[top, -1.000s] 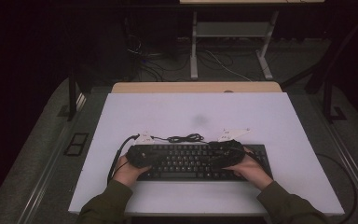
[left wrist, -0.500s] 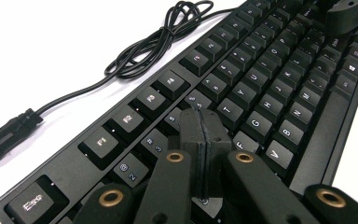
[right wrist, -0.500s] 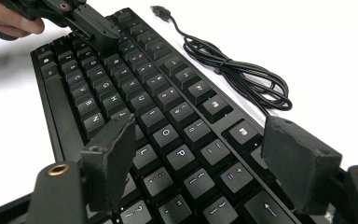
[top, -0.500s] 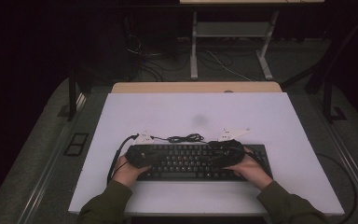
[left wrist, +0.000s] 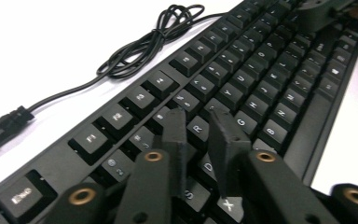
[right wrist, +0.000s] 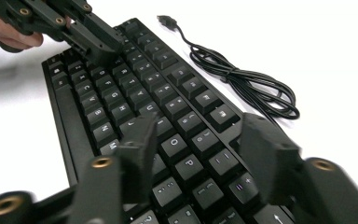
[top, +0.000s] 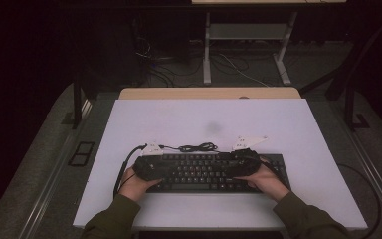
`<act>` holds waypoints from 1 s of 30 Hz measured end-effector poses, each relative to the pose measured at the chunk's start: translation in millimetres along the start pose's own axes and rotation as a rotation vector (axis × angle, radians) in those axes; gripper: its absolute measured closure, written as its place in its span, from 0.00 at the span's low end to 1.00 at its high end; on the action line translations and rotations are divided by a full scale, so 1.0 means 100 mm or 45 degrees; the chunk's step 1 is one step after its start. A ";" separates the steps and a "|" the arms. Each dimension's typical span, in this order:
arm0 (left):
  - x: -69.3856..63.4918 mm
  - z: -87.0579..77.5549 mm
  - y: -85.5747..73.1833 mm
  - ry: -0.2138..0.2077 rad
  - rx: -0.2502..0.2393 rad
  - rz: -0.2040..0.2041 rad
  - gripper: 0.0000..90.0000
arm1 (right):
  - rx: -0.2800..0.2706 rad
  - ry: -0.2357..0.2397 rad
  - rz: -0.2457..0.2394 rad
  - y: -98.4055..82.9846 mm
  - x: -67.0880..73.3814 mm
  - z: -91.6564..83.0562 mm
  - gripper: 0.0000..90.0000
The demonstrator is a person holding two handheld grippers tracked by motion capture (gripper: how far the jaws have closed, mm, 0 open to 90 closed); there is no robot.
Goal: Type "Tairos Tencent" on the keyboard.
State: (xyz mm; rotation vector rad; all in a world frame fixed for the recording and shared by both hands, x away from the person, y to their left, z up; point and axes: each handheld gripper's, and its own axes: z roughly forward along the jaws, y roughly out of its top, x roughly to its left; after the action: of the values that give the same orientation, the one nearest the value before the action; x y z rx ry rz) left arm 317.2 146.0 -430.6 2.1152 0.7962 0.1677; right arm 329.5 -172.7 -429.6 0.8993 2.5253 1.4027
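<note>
Left gripper (left wrist: 200,122) over keyboard (left wrist: 256,88), perhaps touching keys.

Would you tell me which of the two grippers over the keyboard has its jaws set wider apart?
The right gripper: several keys show between its jaws, while the left gripper shows only a narrow gap above the keyboard.
</note>
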 end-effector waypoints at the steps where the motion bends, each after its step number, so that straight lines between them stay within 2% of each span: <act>1: 0.00 -0.01 0.00 -0.002 0.004 0.003 0.82 | -0.006 0.007 0.000 0.00 0.00 0.00 0.58; 7: -0.04 -0.02 -0.03 -0.022 -0.012 -0.004 0.69 | -0.005 0.058 -0.011 0.03 0.03 0.04 0.77; 15: -0.06 -0.06 -0.09 -0.036 -0.029 -0.024 0.52 | 0.036 0.160 -0.045 0.07 0.09 0.13 0.98; 23: -0.06 -0.14 -0.16 0.005 -0.058 -0.048 0.37 | 0.087 0.241 -0.084 0.10 0.17 0.27 0.99; 30: -0.07 -0.17 -0.20 0.029 -0.061 -0.057 0.31 | 0.122 0.279 -0.119 0.11 0.25 0.36 0.99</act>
State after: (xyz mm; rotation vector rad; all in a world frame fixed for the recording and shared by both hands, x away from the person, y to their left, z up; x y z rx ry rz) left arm 295.3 162.2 -433.7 2.0521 0.8445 0.1858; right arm 327.6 -128.0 -436.2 0.6637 2.7750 1.4347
